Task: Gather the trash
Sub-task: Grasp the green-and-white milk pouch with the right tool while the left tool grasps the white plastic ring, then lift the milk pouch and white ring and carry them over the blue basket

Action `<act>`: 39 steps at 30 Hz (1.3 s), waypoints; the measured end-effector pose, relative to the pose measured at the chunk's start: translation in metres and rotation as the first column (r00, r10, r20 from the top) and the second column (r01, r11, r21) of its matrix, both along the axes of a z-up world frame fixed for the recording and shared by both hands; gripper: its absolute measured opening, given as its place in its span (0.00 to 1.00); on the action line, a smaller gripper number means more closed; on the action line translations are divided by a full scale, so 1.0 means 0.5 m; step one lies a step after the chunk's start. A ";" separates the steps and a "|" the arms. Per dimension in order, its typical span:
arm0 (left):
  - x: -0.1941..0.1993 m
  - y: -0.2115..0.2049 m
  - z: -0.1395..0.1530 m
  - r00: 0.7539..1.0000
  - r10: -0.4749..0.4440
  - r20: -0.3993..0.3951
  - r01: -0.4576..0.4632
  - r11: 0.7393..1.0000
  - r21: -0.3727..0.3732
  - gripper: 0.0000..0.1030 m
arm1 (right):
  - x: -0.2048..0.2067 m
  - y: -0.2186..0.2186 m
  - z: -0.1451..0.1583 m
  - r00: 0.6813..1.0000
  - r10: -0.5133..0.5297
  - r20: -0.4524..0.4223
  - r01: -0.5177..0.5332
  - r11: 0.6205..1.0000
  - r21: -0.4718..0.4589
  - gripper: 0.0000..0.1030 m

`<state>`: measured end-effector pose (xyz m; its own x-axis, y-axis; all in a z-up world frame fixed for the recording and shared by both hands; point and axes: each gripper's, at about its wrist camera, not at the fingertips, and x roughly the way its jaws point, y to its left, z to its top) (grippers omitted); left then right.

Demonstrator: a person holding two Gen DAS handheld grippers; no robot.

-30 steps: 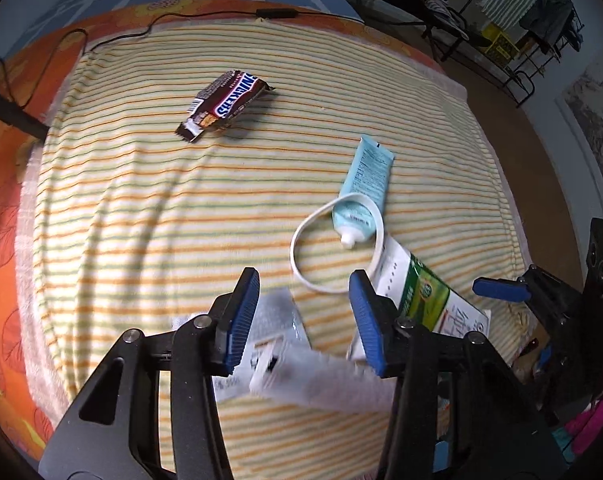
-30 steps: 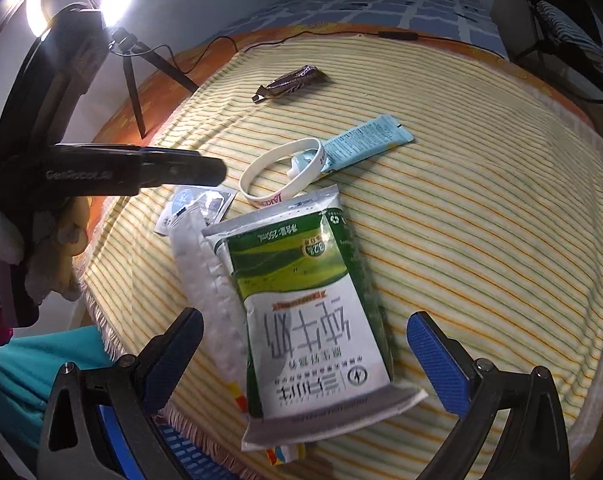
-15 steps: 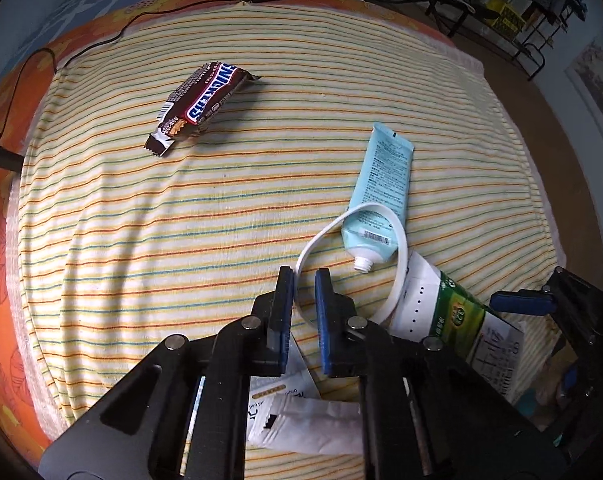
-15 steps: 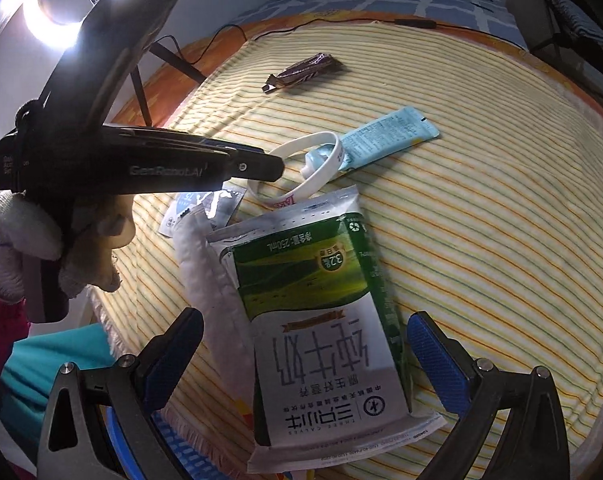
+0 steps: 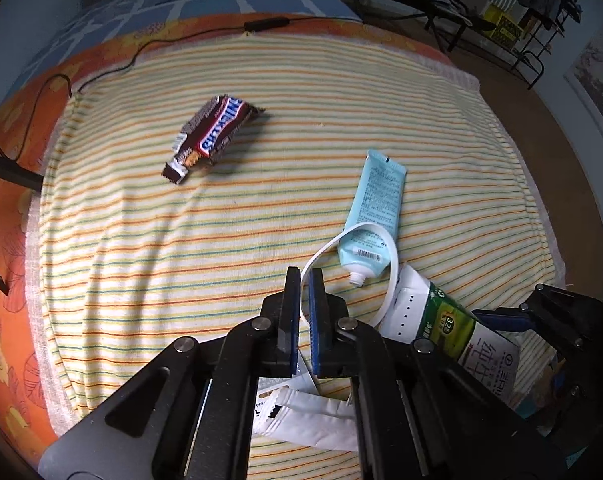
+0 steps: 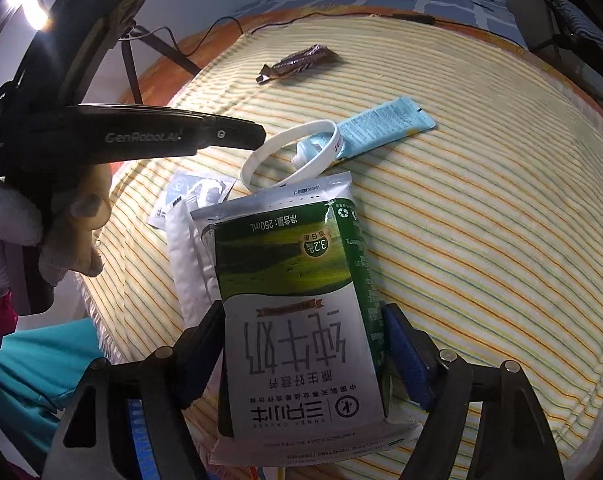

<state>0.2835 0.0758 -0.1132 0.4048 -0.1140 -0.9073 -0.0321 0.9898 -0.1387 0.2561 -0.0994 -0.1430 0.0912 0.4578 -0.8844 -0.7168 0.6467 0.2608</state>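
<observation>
Left gripper pinches the white band; right gripper clamps the "250mL" milk pouch; Snickers wrapper beyond.

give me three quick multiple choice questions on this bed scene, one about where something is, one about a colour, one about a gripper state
1. Where does the snickers wrapper lie?
A. alone on the striped cloth, far from the other trash
B. under the milk pouch
C. inside the white band

2. What colour is the tube whose neck end lies inside the white band?
A. red
B. light blue
C. black

3. What is the right gripper doing?
A. wide open in the air
B. shut on nothing
C. closed on the milk pouch

Answers:
1 A, the wrapper sits by itself toward the far side of the cloth.
2 B, the tube is pale blue with a white neck.
3 C, both blue pads press the pouch's sides in the right wrist view.
</observation>
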 end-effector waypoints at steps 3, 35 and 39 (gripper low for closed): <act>-0.001 -0.008 0.000 0.999 -0.041 -0.007 0.041 0.998 0.036 0.02 | -0.003 0.000 0.005 1.000 0.002 0.015 -0.002 1.000 -0.009 0.76; -0.137 0.010 0.119 0.994 -0.031 0.105 0.026 0.998 0.053 0.00 | -0.046 -0.079 0.103 0.989 -0.072 0.129 0.065 0.996 0.053 0.76; -0.199 0.006 0.138 0.993 -0.034 0.116 0.027 0.998 0.059 0.00 | -0.084 -0.095 0.127 0.986 -0.069 0.152 0.059 0.996 0.071 0.76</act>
<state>0.1840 0.0786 -0.0441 0.5051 -0.0773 -0.8596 0.0115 0.9965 -0.0829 0.2141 -0.1467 -0.0793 0.2551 0.5038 -0.8253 -0.7097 0.6773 0.1940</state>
